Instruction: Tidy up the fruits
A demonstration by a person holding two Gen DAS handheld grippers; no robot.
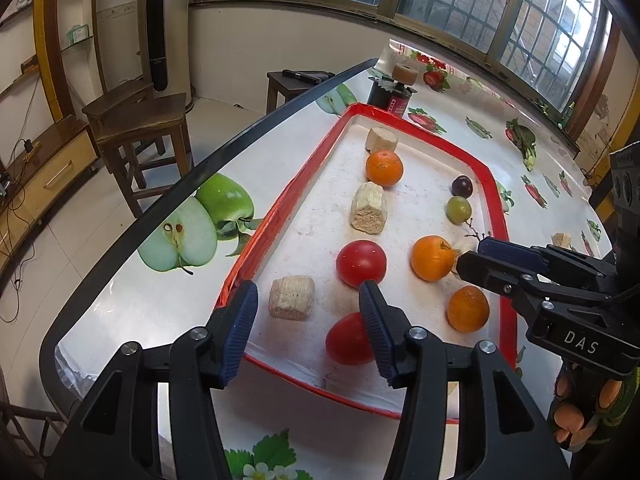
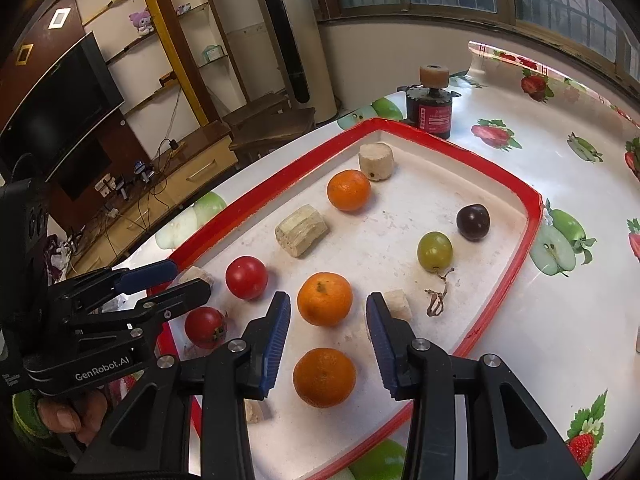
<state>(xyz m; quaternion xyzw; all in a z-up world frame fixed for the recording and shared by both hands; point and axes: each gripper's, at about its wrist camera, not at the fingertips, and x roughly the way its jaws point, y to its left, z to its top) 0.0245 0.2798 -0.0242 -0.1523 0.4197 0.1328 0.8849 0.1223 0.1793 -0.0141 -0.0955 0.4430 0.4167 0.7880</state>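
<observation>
Fruits lie in rows on red-rimmed tray (image 2: 500, 184); sorting probably near done. Left tongs (image 1: 308, 300) and right tongs (image 2: 328, 312) part-open, empty.

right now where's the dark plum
In the right wrist view, the dark plum sits in the red-rimmed tray's far right corner, just beyond the green grape.
</observation>
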